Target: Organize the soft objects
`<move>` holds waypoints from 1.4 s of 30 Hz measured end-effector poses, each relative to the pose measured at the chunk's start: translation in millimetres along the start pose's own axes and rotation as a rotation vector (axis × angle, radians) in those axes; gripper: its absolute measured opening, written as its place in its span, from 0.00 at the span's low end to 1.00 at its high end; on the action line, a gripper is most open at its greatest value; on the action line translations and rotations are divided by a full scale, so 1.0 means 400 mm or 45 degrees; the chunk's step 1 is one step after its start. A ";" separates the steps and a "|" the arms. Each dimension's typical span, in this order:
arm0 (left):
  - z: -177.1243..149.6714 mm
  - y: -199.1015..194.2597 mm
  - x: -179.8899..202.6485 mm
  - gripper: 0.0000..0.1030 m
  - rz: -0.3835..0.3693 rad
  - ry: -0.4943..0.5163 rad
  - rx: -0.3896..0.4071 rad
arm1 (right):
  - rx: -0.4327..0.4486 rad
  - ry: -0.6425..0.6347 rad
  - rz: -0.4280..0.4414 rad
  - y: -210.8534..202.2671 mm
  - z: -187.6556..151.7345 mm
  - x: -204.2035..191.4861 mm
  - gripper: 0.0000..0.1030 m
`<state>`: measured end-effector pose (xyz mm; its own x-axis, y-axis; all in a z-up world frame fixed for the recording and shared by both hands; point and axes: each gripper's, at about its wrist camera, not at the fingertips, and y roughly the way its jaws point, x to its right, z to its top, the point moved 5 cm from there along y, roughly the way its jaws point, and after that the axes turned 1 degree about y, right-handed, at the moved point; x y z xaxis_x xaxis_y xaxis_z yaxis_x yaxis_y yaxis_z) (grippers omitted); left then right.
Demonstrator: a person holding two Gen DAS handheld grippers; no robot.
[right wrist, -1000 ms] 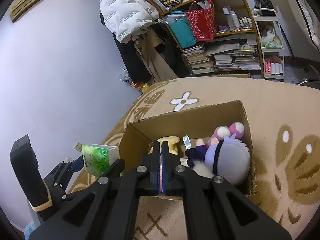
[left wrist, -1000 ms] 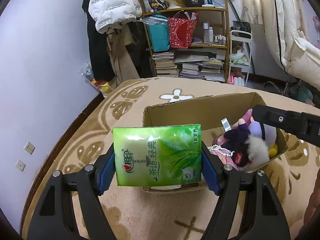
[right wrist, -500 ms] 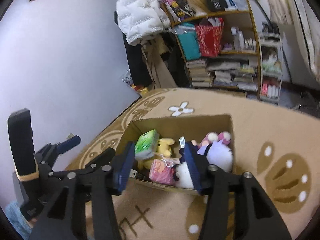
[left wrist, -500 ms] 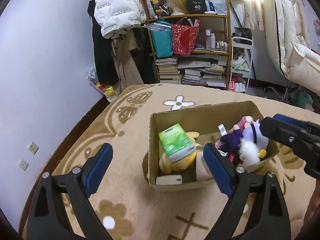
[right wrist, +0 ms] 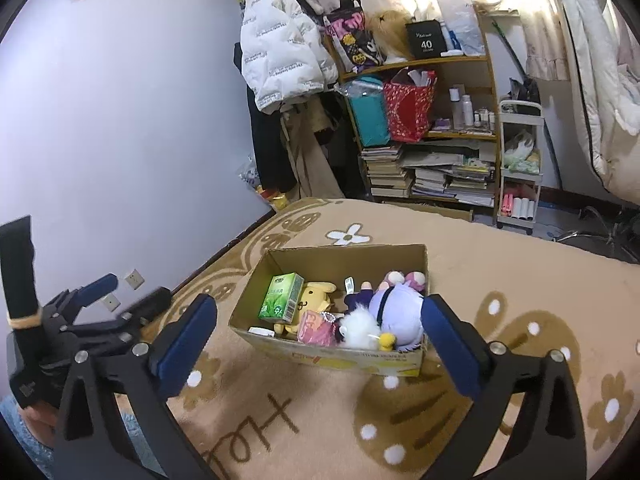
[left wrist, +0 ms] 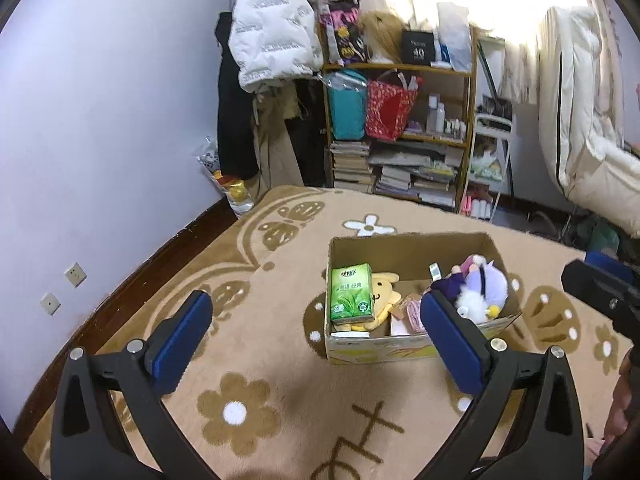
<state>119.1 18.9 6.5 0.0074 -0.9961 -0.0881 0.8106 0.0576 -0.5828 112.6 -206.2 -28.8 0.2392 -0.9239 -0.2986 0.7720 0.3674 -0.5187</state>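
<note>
Left wrist view shows the left gripper (left wrist: 316, 332) with its blue-padded fingers (left wrist: 182, 330) spread wide and holding nothing, raised above a tan carpet with brown flower patterns (left wrist: 256, 408). On the carpet beyond sits an open brown cardboard box (left wrist: 408, 350). Inside it, at the left end, a green plastic tissue pack (left wrist: 351, 293) lies on top of a yellow plush toy (left wrist: 382, 294); a pink patterned pouch (left wrist: 408, 312) lies in the middle, and a purple-and-white plush doll (left wrist: 476, 288) fills the right end. Right wrist view shows the right gripper (right wrist: 320, 340) likewise released, fingers (right wrist: 450, 344) wide apart and empty, on the near side of the same box (right wrist: 340, 354), with the tissue pack (right wrist: 282, 296), yellow toy (right wrist: 314, 300), pouch (right wrist: 316, 326) and doll (right wrist: 396, 312) all resting inside. Against the far wall a wooden shelf with stacked books and bags (right wrist: 424, 132) stands beside a hanging white puffer jacket (right wrist: 280, 40)
</note>
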 end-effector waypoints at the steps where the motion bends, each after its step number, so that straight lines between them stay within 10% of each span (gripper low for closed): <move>1: 0.003 -0.015 -0.005 1.00 -0.005 -0.011 0.014 | 0.006 -0.010 -0.003 -0.010 -0.001 -0.004 1.00; 20: -0.064 -0.248 -0.020 1.00 -0.028 -0.070 0.210 | 0.123 -0.075 -0.029 -0.179 -0.098 -0.038 1.00; 42: -0.137 -0.170 -0.014 1.00 -0.046 -0.095 0.212 | 0.200 -0.039 -0.067 -0.149 -0.147 0.040 1.00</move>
<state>32.0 24.3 2.2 0.0152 -0.9999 -0.0055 0.8967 0.0161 -0.4423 35.7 -236.7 -49.8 0.2119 -0.9451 -0.2487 0.8661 0.2995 -0.4003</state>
